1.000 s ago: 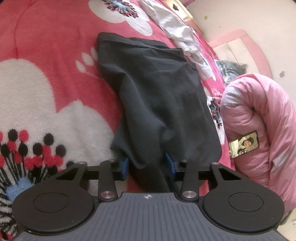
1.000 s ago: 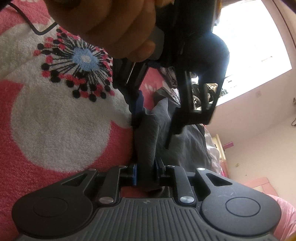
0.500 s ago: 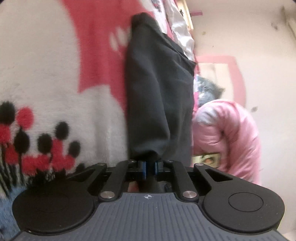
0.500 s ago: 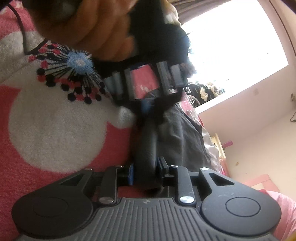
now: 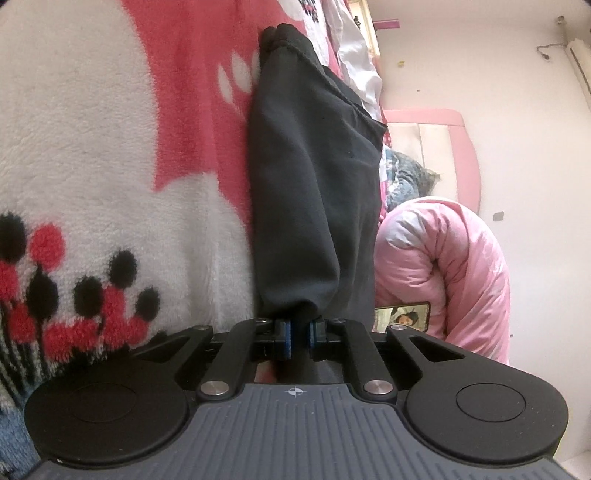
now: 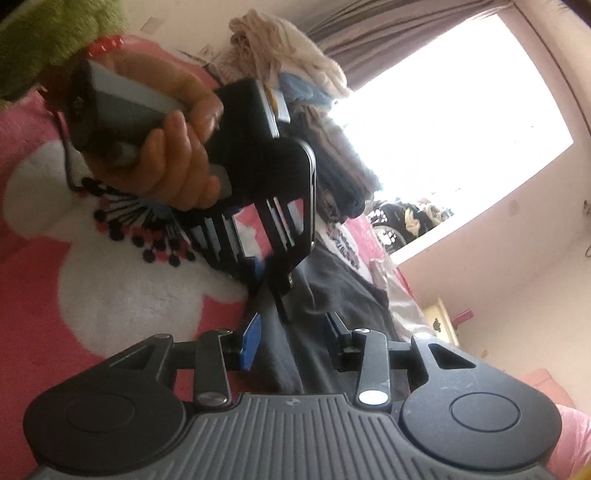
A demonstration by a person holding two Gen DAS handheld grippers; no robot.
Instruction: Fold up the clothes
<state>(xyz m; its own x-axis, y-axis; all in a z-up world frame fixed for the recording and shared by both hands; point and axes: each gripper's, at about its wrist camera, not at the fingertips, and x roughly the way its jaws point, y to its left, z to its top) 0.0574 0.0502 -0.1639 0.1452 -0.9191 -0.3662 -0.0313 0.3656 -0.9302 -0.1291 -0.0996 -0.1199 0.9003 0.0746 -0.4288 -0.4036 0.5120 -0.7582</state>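
**One gripper pinches the dark cloth, the other lets go**

We see a dark grey, soft piece of clothing [image 5: 314,192] lying on a fluffy pink blanket with big white flowers and black and red dots [image 5: 110,166]. The cloth is bunched into a long, thick roll that runs away from us up the bed.

Our left gripper [image 5: 299,334] has its blue pads pressed close together, and the near end of the dark cloth is squeezed between them. The jaws are very narrow, with only the cloth filling the gap.

Our right gripper [image 6: 291,334] is partly open. Its jaws have just been opening, and the dark cloth [image 6: 332,314] lies between the blue pads, but the pads do not press on it. In this view we also see a hand [image 6: 166,158] with a fuzzy green sleeve [image 6: 44,33] holding the left gripper [image 6: 269,277] just ahead, its tip down on the same cloth.

Beside the bed sits a puffy pink quilt rolled into a bundle [image 5: 450,266]. A phone with a lit screen [image 5: 402,317] leans against it. We cannot read any words on it. A white crumpled garment [image 5: 354,55] lies farther up the bed. There are no brand names we can read anywhere.
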